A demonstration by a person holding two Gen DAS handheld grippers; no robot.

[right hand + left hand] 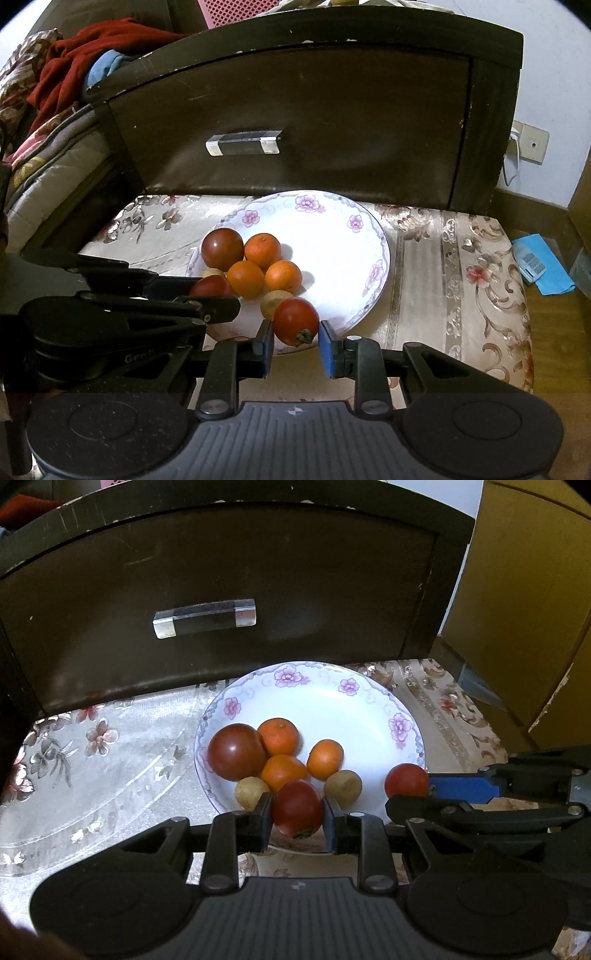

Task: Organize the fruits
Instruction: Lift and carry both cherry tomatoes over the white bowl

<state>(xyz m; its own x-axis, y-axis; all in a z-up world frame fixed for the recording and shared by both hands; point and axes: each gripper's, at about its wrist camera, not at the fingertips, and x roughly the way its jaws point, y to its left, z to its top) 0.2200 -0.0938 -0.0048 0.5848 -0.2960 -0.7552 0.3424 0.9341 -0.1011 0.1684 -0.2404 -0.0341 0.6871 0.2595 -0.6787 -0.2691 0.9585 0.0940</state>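
A white floral plate (369, 716) (343, 243) holds a large dark tomato (236, 751) (222, 248), three oranges (277, 736) (263, 250) and two small tan fruits (343, 788) (271, 301). My left gripper (297, 810) is shut on a red tomato (297, 806) at the plate's near rim; this tomato also shows in the right wrist view (210, 286). My right gripper (295, 338) has its jaws around another red tomato (295, 320) (406, 781); the left pad touches it, a small gap shows at the right pad.
The plate rests on a floral cloth (454, 258) covering a low table. A dark drawer front with a clear handle (205, 618) (243, 142) stands right behind the plate. Bedding and red cloth (70, 55) lie at left; a blue packet (535, 264) lies on the floor at right.
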